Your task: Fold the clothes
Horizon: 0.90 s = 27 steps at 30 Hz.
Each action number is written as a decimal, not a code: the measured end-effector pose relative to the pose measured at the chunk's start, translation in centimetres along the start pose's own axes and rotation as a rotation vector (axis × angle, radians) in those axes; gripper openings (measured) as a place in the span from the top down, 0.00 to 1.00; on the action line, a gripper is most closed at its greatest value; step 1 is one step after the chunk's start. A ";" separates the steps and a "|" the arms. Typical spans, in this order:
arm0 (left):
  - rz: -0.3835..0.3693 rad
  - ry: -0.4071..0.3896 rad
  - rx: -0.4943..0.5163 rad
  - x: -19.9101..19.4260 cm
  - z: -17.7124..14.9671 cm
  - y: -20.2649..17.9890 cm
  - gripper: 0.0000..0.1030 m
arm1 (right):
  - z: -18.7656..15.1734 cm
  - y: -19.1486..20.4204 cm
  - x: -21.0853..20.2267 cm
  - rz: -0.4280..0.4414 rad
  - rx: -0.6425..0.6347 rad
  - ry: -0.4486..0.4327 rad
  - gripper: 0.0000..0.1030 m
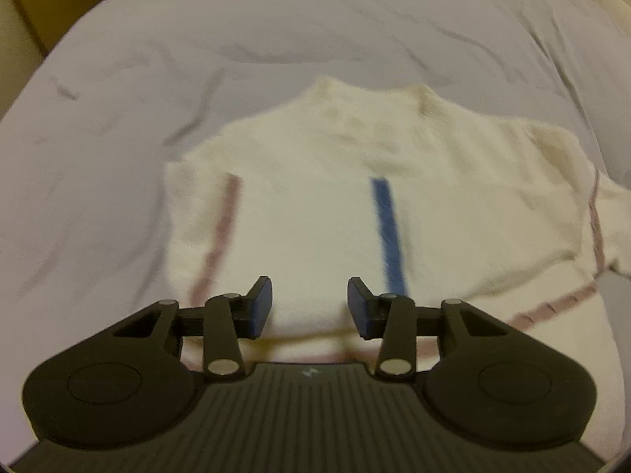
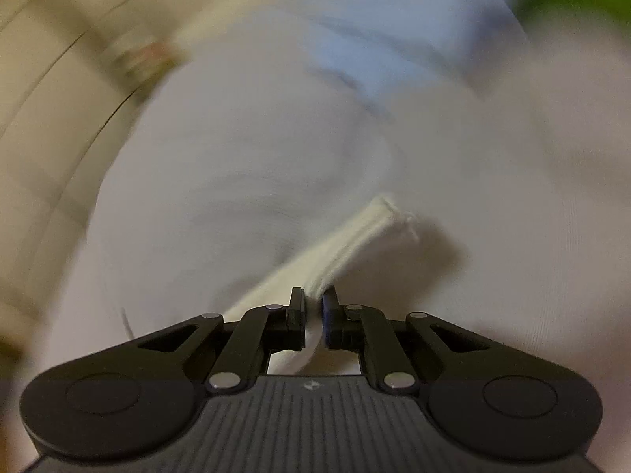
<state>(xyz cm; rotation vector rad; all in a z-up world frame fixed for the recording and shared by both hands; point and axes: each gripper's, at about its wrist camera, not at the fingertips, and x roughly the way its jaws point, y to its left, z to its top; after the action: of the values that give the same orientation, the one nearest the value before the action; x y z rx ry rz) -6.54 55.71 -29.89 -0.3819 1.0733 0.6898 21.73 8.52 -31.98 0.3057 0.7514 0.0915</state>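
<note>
Your left gripper hangs with its jaws spread wide and nothing between them, above the near part of the cream sweater, which lies flat on the pale sheet with its collar pointing away from you and its blue stripe just right of the fingers. Wrinkled sheet lies bare beyond the collar and off the sweater's left edge. Your right gripper is pinched onto a ribbed cream fabric edge, lifted over blurred sheet.
</note>
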 end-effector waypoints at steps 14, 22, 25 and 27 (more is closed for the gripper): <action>-0.246 0.038 -0.244 -0.3 -1.3 5.3 0.64 | -16.8 23.6 -10.6 0.600 -0.700 0.393 0.47; -0.473 0.069 -0.362 2.6 -0.6 3.1 0.56 | -16.0 14.1 -3.9 0.183 -0.403 0.554 0.46; -0.515 0.071 -0.354 4.8 1.2 1.1 0.53 | -15.9 10.9 -2.1 0.161 -0.321 0.580 0.46; -0.494 0.119 -0.342 7.0 1.8 -0.4 0.49 | -16.2 10.8 -2.1 0.167 -0.318 0.579 0.44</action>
<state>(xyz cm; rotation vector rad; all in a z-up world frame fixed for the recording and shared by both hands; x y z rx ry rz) -3.01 58.77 -35.39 -0.9577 0.9200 0.4064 9.43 22.33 -38.51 0.0304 1.2657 0.4678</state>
